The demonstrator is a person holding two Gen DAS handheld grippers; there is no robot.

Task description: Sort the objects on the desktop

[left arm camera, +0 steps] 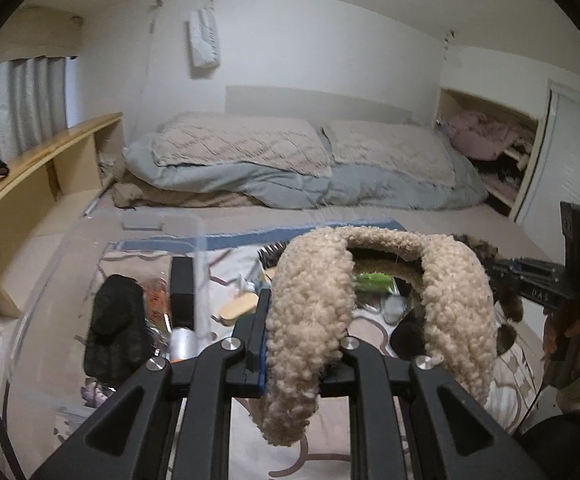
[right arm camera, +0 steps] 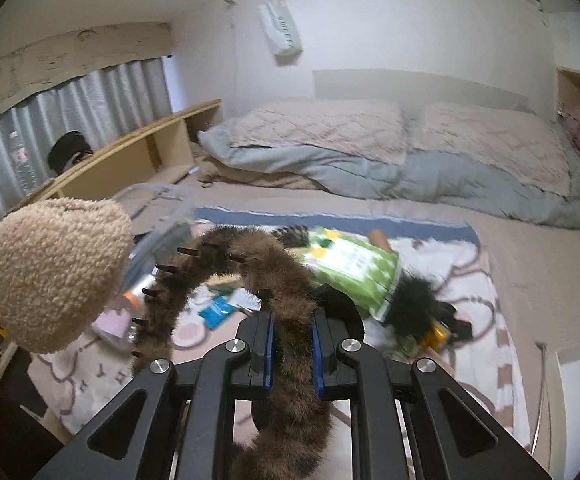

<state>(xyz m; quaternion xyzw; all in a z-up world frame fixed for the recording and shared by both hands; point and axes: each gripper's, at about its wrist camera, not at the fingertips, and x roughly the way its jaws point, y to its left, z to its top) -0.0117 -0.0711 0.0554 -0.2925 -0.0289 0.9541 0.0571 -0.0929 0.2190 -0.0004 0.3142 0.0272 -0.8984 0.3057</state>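
The left gripper (left arm camera: 295, 344) is clamped on a cream fleece headband (left arm camera: 369, 304), which arches up and over the jaws toward twelve o'clock, one end dangling down at six o'clock between the gripper's arms. The right gripper (right arm camera: 293, 340) is closed on a brown furry headband (right arm camera: 258, 264), whose toothed inner edge curves off to ten o'clock. Both hang above the patterned blanket (right arm camera: 469, 320), where the rest of the clutter lies: a green wipes pack (right arm camera: 349, 268) at one o'clock and a black fluffy item (right arm camera: 413, 304) at two o'clock in the right wrist view.

Each band is pinched at one narrow spot, so it may pivot or slide out, and plush pile gives the pads little bite. The two bands ride close together; in the right wrist view the cream one looms at nine o'clock, and the brown band's teeth could snag its fleece. A clear plastic bin (left arm camera: 200, 264) stands at ten o'clock in the left wrist view, and a swinging end could catch its rim.
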